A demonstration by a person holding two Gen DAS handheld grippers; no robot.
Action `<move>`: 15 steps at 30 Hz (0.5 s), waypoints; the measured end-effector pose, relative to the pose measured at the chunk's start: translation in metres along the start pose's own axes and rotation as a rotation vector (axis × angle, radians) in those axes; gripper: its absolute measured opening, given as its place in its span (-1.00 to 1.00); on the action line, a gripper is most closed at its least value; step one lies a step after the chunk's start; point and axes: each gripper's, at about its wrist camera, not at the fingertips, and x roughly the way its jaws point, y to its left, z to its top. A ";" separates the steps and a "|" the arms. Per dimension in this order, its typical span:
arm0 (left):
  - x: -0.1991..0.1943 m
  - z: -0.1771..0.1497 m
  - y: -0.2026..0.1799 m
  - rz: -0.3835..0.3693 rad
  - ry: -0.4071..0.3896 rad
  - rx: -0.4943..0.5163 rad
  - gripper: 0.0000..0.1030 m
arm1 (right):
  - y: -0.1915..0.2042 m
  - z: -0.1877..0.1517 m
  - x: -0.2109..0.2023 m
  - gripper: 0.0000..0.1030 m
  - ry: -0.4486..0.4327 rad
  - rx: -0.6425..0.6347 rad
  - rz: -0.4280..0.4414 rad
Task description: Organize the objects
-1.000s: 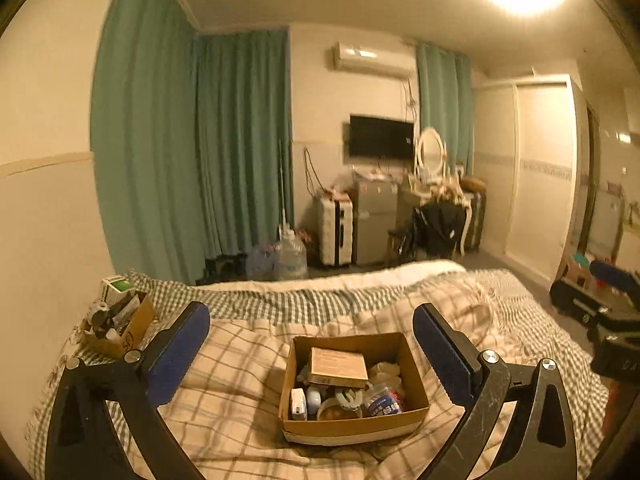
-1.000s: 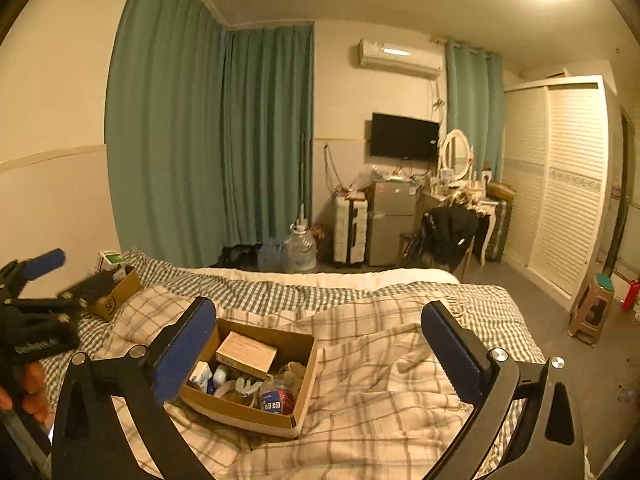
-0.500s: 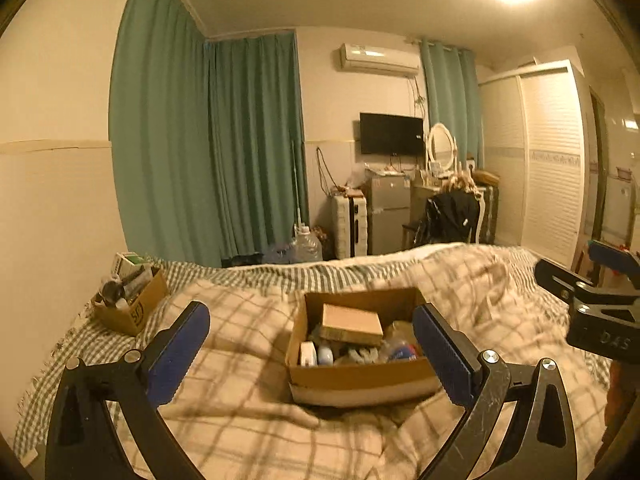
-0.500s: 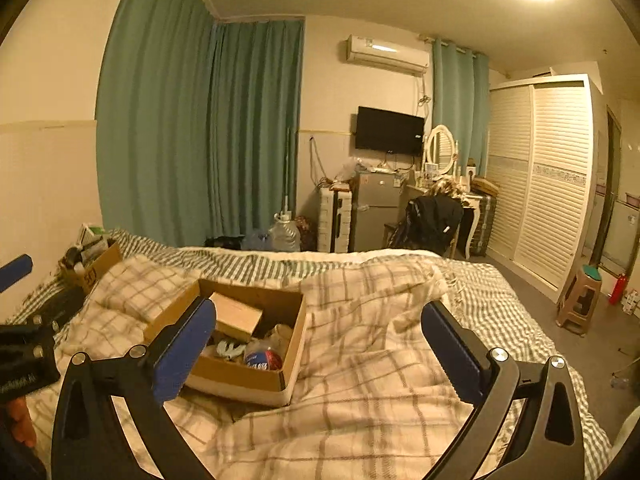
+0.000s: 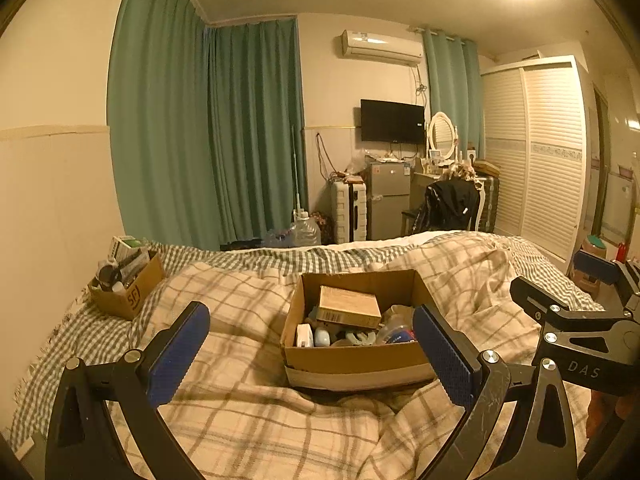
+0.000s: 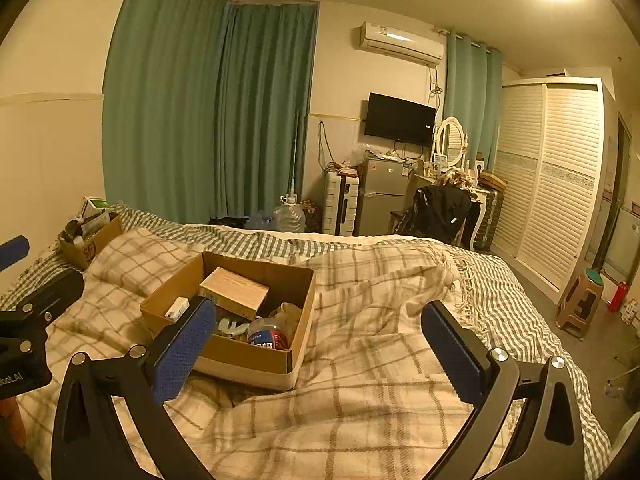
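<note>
An open cardboard box (image 5: 352,364) sits on the plaid blanket, holding a small brown carton (image 5: 349,306), a white item, a can and other small things. It also shows in the right wrist view (image 6: 244,360) with the carton (image 6: 234,293) and a red-blue can (image 6: 268,334). My left gripper (image 5: 312,354) is open and empty, just in front of the box. My right gripper (image 6: 320,346) is open and empty, to the right of the box over the blanket.
A second cardboard box (image 5: 128,292) full of items stands far left on the bed near the wall; it shows in the right wrist view (image 6: 90,242) too. Beyond the bed are a water jug (image 5: 306,232), fridge, chair and wardrobe (image 6: 560,184).
Both grippers have dropped lower and closer to the bed; the box now appears nearer and flatter in view. Both stay open and empty.
</note>
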 end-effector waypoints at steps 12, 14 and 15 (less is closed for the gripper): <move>0.000 0.000 0.003 -0.006 0.008 -0.002 1.00 | 0.000 0.000 -0.002 0.99 -0.002 0.017 0.012; 0.001 0.000 0.003 -0.002 0.009 -0.003 1.00 | -0.001 -0.001 -0.001 0.99 0.000 0.023 0.015; 0.001 -0.001 0.004 -0.001 0.011 -0.005 1.00 | -0.001 -0.001 -0.001 0.99 0.001 0.025 0.016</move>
